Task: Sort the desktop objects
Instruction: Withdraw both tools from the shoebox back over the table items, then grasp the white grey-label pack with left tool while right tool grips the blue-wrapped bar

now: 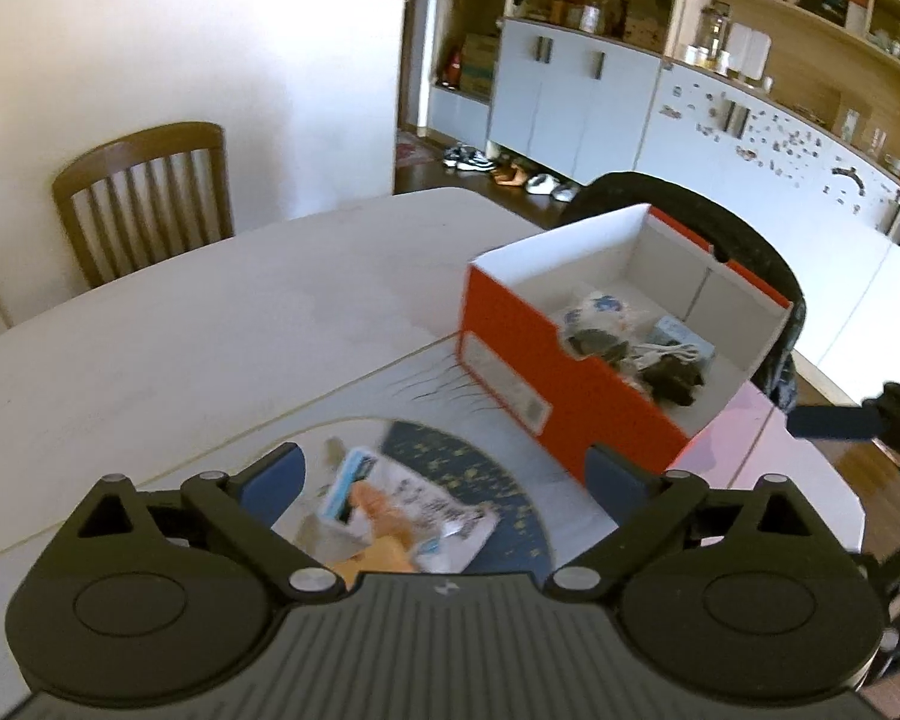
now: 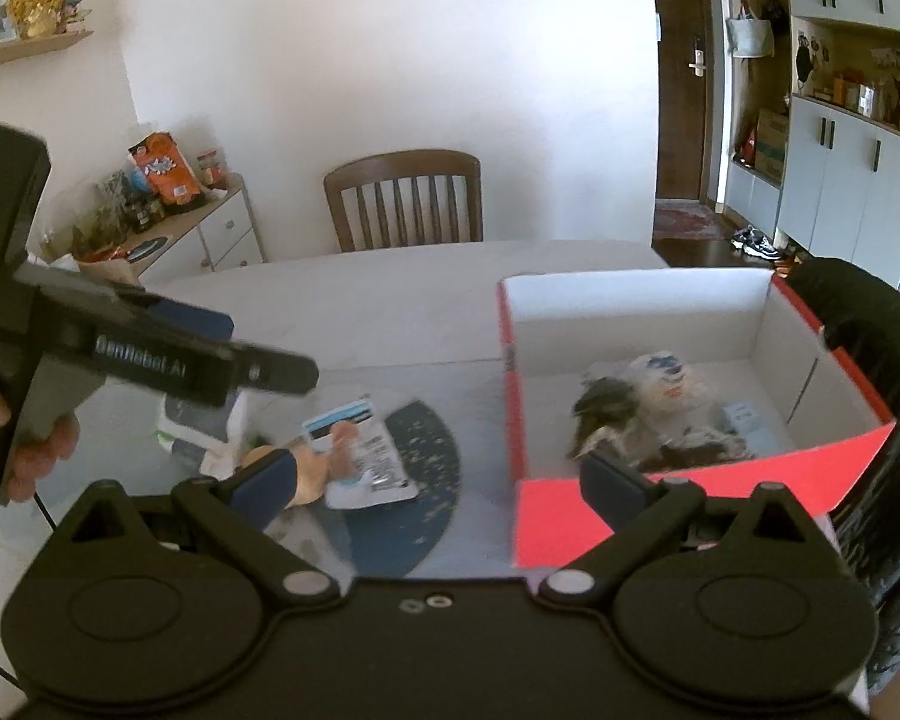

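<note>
A red shoe box (image 1: 510,354) (image 2: 570,528) with a white inside stands on the pale table, holding a white wrapped bundle (image 2: 660,375), dark items and a small pale box. A printed packet with an orange figure (image 1: 390,510) (image 2: 360,456) lies on a round dark-blue mat (image 1: 486,474) (image 2: 426,456) left of the box. My left gripper (image 1: 444,480) (image 2: 258,348) hangs open above the packet, touching nothing. My right gripper (image 2: 441,480) is open too, near the box's front left corner. One right finger (image 1: 834,420) shows in the left wrist view.
White and green packets (image 2: 192,438) lie left of the mat under the left gripper. A wooden chair (image 2: 402,198) stands at the far table edge, and a black padded chair back (image 2: 870,348) rises behind the box. A sideboard with snacks (image 2: 168,204) is far left.
</note>
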`<state>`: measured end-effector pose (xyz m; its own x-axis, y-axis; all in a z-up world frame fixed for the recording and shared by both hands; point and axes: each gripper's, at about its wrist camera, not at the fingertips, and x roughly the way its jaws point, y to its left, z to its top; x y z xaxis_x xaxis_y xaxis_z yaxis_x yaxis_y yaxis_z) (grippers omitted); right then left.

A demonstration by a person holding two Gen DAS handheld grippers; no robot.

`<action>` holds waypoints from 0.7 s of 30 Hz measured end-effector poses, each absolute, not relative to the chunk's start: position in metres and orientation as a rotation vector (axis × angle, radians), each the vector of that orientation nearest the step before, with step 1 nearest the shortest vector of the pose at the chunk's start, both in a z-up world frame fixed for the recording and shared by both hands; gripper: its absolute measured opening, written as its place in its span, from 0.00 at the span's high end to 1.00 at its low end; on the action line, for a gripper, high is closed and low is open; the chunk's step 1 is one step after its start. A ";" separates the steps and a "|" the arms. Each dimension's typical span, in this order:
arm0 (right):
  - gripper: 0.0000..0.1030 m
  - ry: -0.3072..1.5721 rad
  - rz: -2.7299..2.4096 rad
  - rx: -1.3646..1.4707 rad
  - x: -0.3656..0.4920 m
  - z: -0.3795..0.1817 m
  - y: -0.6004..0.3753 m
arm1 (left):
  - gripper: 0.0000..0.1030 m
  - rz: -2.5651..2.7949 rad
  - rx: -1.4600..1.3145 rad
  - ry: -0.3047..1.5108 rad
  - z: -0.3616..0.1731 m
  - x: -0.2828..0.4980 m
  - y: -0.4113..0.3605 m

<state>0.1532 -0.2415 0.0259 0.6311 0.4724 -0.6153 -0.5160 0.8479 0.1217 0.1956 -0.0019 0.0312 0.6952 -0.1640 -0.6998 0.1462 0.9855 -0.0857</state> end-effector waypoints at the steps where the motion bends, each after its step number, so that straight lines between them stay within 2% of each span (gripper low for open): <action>1: 0.02 0.680 0.559 -0.074 0.148 0.024 -0.236 | 0.02 -0.163 -0.026 0.783 0.031 0.193 0.004; 21: 0.02 0.734 0.358 -0.086 0.097 -0.027 -0.159 | 0.01 0.040 -0.029 0.776 -0.005 0.171 0.094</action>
